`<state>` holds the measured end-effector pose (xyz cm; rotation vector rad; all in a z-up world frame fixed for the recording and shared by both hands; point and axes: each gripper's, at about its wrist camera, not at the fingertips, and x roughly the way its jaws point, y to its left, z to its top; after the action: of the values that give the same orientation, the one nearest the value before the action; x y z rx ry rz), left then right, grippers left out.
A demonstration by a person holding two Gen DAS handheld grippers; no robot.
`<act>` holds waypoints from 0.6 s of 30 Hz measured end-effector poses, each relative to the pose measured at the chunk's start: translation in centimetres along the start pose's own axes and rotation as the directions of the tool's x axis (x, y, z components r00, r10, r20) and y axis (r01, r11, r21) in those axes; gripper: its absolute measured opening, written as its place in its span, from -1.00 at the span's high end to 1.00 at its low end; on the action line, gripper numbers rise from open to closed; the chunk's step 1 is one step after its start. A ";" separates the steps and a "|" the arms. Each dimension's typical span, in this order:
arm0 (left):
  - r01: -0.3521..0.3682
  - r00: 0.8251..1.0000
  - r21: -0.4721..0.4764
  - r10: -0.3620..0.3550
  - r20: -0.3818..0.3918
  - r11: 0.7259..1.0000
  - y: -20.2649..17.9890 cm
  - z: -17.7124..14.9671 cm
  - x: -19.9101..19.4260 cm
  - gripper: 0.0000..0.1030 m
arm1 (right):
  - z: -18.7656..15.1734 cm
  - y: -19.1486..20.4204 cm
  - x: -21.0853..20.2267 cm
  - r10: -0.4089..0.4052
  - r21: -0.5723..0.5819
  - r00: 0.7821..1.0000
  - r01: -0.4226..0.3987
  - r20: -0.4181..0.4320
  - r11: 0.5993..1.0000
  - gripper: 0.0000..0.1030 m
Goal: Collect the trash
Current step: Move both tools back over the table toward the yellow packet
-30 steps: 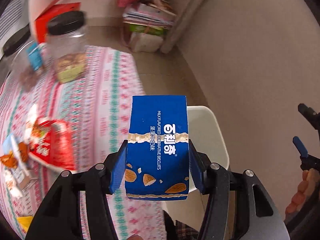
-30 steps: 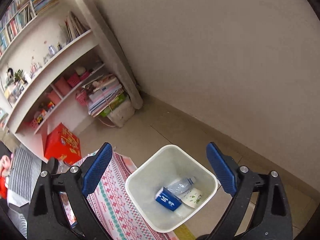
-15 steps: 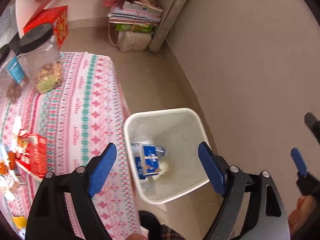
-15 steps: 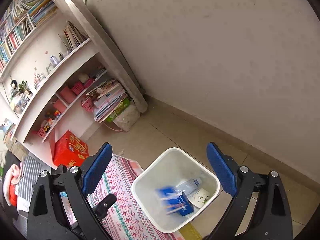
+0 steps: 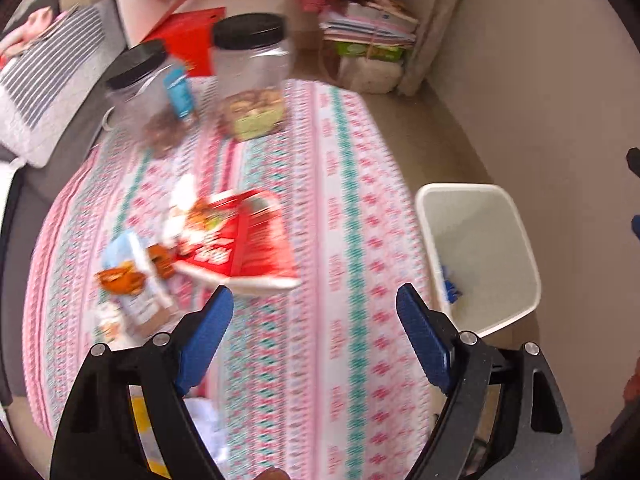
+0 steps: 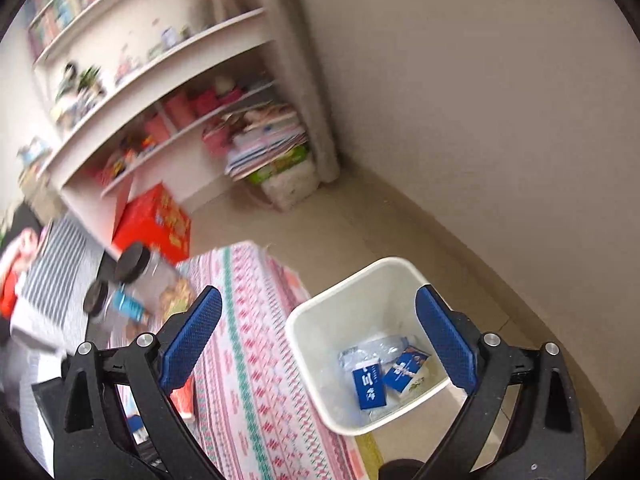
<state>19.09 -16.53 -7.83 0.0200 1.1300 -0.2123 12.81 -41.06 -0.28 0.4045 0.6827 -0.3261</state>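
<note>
Wastebasket (image 6: pixel 320 360) on the floor right of the table (image 5: pixel 340 240), two boxes (image 6: pixel 370 385) inside, jars (image 5: pixel 252 76) at table's far end

Blue boxes (image 6: pixel 369 385) in bin (image 6: pixel 352 280): we see white print, too small to read.
Red packet (image 5: pixel 240 248) on table: white lettering, blurred, unreadable.

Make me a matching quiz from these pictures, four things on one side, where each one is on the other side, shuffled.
Things:
1. red snack box
2. blue biscuit boxes
3. black-lidded jars
4. stack of magazines

Places:
A. inside the white bin
B. far end of the patterned tablecloth
C. on the floor by the shelves
D. middle of the tablecloth, among wrappers

Pairs: 1-D, 2-A, 3-B, 4-C
</note>
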 end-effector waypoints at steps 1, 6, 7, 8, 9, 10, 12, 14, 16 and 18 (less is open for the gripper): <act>-0.020 1.000 -0.012 0.020 -0.011 1.000 1.2 -0.4 -0.1 -0.58 | -0.3 0.8 0.2 0.010 -0.023 1.000 -0.010 -0.011 1.000 -0.85; -0.102 0.990 -0.069 0.095 -0.106 0.992 7.5 -3.3 -0.4 -0.58 | -2.2 5.1 1.0 0.055 -0.141 0.996 -0.064 -0.072 0.988 -0.85; -0.118 0.986 -0.077 0.108 -0.128 0.990 8.5 -4.0 -0.4 -0.58 | -2.7 6.0 1.1 0.060 -0.166 0.995 -0.073 -0.082 0.983 -0.85; -0.131 0.981 -0.082 0.117 -0.153 0.988 9.5 -4.7 -0.3 -0.58 | -3.1 7.0 1.2 0.064 -0.191 0.994 -0.081 -0.094 0.978 -0.85; -0.140 0.976 -0.083 0.124 -0.177 0.987 10.2 -5.3 -0.1 -0.58 | -3.6 7.9 1.3 0.069 -0.216 0.992 -0.091 -0.107 0.972 -0.85; -0.149 0.970 -0.081 0.130 -0.208 0.986 11.0 -6.2 0.0 -0.58 | -4.2 8.8 1.4 0.077 -0.242 0.989 -0.105 -0.123 0.965 -0.85; -0.164 0.958 -0.077 0.140 -0.251 0.984 12.3 -7.8 0.3 -0.58 | -5.2 10.5 1.6 0.086 -0.289 0.985 -0.127 -0.150 0.949 -0.85; -0.167 0.954 -0.097 0.136 -0.267 0.981 13.6 -9.7 0.2 -0.61 | -6.3 12.2 1.8 0.083 -0.341 0.982 -0.137 -0.167 0.930 -0.85; -0.146 0.960 -0.147 0.104 -0.259 0.978 14.7 -11.1 -0.5 -0.67 | -7.4 13.6 1.8 0.085 -0.381 0.980 -0.150 -0.182 0.912 -0.85; -0.107 0.975 -0.231 0.056 -0.215 0.967 16.2 -12.0 -2.1 -0.67 | -8.4 14.9 1.6 0.089 -0.424 0.977 -0.165 -0.195 0.891 -0.85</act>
<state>10.33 1.12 -12.54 -0.1301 1.3541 0.0035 15.67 -24.46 -3.54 0.0433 0.8692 -0.0050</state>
